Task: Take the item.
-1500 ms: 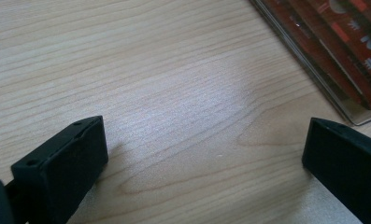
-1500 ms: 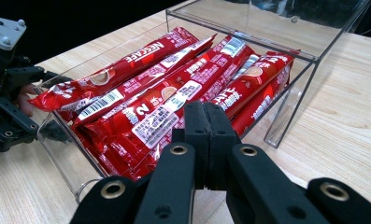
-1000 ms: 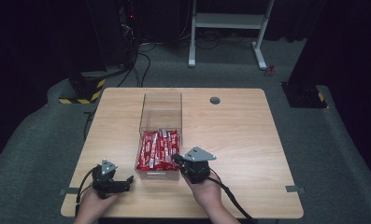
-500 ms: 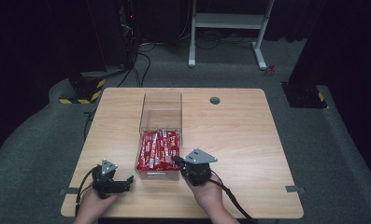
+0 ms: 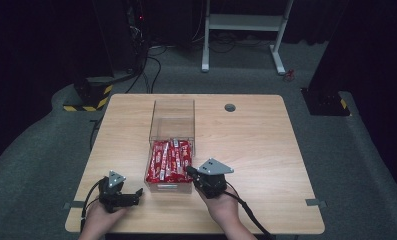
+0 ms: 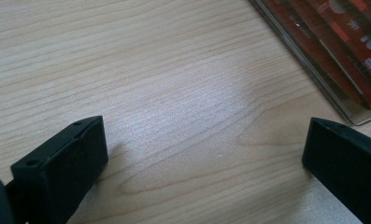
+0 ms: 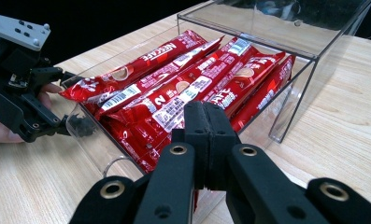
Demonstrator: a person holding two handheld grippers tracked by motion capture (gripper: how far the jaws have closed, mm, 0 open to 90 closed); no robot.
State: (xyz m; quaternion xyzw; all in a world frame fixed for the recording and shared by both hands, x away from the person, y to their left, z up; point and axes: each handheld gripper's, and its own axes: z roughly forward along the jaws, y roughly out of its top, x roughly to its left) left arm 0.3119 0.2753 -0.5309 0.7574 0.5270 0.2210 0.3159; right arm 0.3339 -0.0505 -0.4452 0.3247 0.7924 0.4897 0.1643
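The right tongs (image 5: 190,171) are fully closed, the two black jaws pressed flat against each other with nothing between them. In the right gripper view their tip (image 7: 206,116) sits just over the near edge of the clear plastic box (image 7: 295,70), pointing at the red coffee-stick packets (image 7: 192,79) that lie packed side by side directly ahead of the tongs. Whether the closed tip touches the top packet cannot be told. Beyond the packets, farther along the line of the tongs, the far part of the box is see-through and shows the table through it.

The left tongs (image 5: 136,196) stand wide open and hold nothing. In the left gripper view the two jaws stand far apart at the lower corners, with bare wood of the table (image 6: 174,93) between them. The box corner (image 6: 356,116), with packets showing through its wall, lies ahead of the jaw on the right of that view, close to it but apart.

From the high view, the left tongs point across toward the near left corner of the box (image 5: 172,112), and the right tongs reach it from the near right side. A hand (image 5: 225,206) grips each tool from the table's near edge.
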